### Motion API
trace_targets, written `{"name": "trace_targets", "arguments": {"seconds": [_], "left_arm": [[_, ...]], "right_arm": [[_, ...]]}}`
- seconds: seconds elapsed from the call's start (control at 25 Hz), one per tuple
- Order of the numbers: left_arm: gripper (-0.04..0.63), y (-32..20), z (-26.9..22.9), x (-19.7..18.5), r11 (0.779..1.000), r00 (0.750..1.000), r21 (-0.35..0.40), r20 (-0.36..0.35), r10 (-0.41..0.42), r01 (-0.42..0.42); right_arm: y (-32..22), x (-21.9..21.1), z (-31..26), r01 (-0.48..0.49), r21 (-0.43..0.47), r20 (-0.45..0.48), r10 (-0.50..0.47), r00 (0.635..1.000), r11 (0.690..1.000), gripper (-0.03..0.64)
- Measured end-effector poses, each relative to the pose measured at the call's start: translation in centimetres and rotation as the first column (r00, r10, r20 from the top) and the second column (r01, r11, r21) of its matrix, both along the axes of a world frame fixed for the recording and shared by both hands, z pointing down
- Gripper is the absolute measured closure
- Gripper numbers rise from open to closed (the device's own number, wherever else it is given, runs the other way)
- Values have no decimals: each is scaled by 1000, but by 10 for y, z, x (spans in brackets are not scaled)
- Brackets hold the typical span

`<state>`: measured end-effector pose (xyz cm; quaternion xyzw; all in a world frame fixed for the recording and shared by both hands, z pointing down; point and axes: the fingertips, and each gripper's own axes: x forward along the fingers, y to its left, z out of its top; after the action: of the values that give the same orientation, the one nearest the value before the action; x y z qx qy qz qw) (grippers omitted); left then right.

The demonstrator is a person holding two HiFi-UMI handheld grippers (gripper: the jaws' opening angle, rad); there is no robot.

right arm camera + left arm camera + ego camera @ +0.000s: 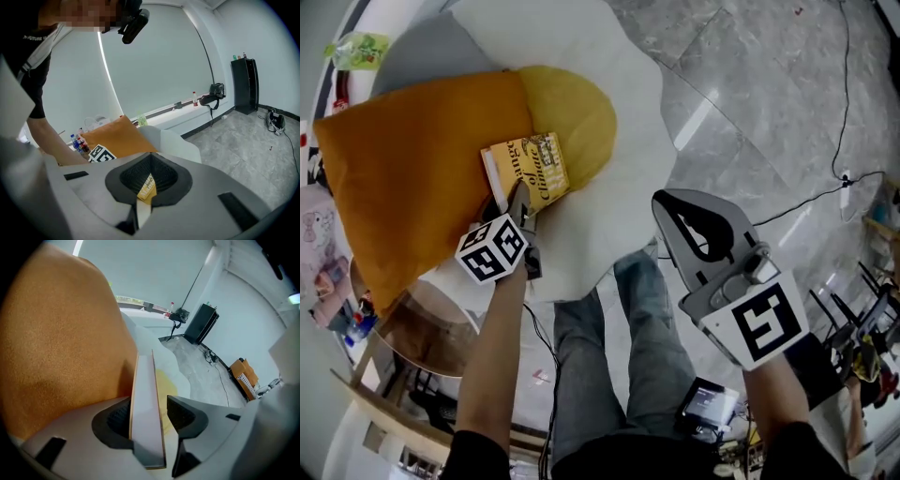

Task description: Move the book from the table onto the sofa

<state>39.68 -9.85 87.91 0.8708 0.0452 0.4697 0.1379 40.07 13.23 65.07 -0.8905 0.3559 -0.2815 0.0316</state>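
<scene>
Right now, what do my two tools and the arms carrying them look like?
The left tool and right tool are light grey plastic, with black ribbed pads set inside wedge-shaped jaws. Each carries a white cube printed with black square markers: the left cube and the larger-looking right cube. The person wears black short sleeves.

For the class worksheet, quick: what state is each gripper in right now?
Left gripper: open, book between its fingers, not clamped.
Right gripper: closed, empty.
</scene>
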Motion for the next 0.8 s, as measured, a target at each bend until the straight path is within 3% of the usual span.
{"name": "trace_targets", "arguments": {"seconds": [0.32, 0.48, 0.8], "left_arm": [[229, 1, -17, -5, 999, 999, 36, -22, 35, -34], [213, -1, -33, -8, 997, 998, 53, -32, 61, -59], [210, 3, -80, -26, 995, 994, 10, -42, 102, -102]], "right_arm": [[0, 4, -19, 8, -3, -18, -9, 1000, 1000, 612], [-2, 5, -38, 29, -3, -43, -29, 999, 1000, 612], [-11, 1, -92, 72, -1, -94, -72, 993, 997, 612]]}}
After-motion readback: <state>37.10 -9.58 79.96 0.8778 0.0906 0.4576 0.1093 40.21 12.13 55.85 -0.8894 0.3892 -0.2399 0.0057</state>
